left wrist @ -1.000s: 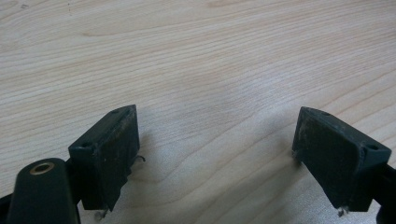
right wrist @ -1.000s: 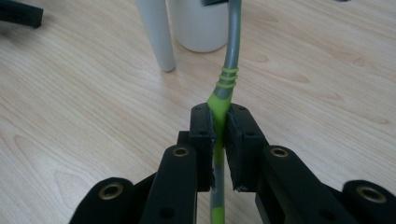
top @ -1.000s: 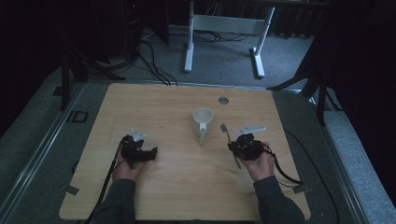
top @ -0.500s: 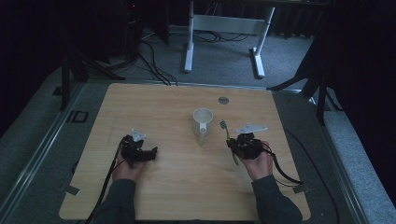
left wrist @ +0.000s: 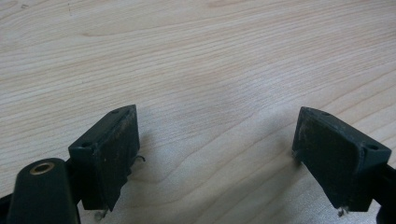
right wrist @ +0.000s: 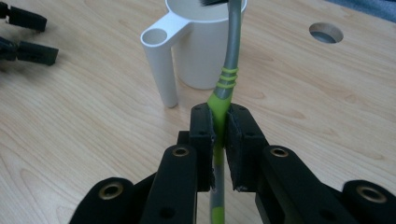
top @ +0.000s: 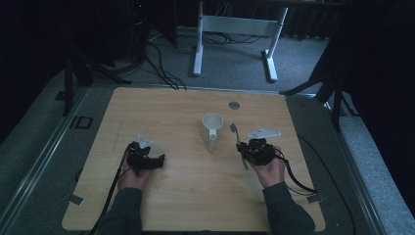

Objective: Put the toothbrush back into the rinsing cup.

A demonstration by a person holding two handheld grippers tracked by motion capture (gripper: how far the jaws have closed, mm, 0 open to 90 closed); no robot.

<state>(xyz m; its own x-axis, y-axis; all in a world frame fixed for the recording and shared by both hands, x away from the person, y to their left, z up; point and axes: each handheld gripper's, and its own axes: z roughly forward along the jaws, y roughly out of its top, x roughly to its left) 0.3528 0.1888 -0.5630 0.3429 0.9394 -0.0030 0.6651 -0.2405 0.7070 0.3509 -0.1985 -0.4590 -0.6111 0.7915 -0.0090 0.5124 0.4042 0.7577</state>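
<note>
While my right gripper (right wrist: 218, 123) pinches the green-and-grey toothbrush (right wrist: 227, 74) at its handle, the brush head points toward the white cup (right wrist: 203, 44) just ahead, which I judge suits lowering it in head-first. Cup stands upright mid-table (top: 161, 196), its hollow handle toward me. My left gripper (left wrist: 215, 154) sits well apart on bare wood, jaws wide and holding nothing, out of the way.

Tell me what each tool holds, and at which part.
The right tool grips a toothbrush by the green part of its handle. The left tool is open and holds nothing.
</note>
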